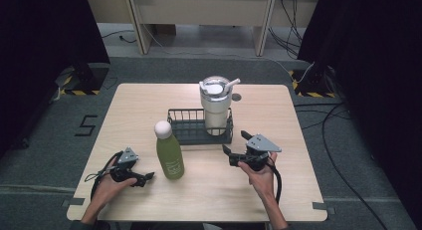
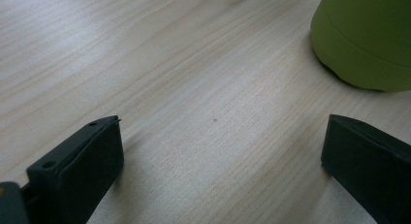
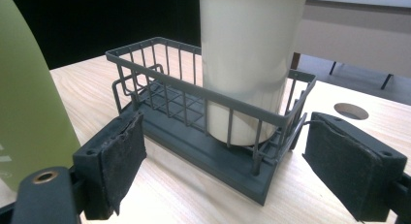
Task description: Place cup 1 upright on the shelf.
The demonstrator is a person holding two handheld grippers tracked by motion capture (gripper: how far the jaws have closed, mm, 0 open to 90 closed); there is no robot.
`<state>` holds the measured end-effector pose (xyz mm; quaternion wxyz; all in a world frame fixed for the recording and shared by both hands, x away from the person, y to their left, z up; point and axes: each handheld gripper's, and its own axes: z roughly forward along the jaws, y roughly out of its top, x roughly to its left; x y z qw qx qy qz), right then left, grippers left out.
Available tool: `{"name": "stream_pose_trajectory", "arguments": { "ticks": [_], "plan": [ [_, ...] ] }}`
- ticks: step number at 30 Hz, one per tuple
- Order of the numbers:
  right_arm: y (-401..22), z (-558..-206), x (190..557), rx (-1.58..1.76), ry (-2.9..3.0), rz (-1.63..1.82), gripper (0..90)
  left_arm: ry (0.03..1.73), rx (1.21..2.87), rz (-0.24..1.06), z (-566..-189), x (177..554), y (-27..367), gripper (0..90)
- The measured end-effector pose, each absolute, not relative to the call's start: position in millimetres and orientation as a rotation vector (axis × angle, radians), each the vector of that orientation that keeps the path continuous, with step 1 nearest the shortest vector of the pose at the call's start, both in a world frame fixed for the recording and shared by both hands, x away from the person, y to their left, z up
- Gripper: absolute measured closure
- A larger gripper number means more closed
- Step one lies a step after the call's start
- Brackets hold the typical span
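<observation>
In the high view, the green bottle (image 1: 169, 151) was seen upright on the table (image 1: 278, 190), between the left gripper (image 1: 147, 177) and the right gripper (image 1: 234, 145), in front of the wire basket (image 1: 191, 128) holding the cream tumbler (image 1: 215, 106).

In the left gripper view, the bottle's base (image 2: 363, 40) was seen ahead, beyond jaws held apart with nothing between them.

In the right gripper view, the 2 jaws were spread, empty, before the basket (image 3: 160, 83); the bottle (image 3: 29, 112) stood just beside.

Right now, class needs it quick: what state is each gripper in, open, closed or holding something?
Left gripper: open, nothing between the jaws, bare table under it.
Right gripper: open, holding nothing, facing the wire basket.
</observation>
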<state>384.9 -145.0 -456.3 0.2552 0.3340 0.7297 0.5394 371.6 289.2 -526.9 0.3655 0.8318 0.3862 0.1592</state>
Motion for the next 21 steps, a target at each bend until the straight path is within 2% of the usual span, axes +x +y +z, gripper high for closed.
{"name": "stream_pose_trajectory", "arguments": {
  "ticks": [21],
  "plan": [
    [-155, -480, 364, 0.951, 2.072, 1.414, 15.0, 0.992, 2.138, 0.414, -527, 371, 289, 0.8]
  ]
}}
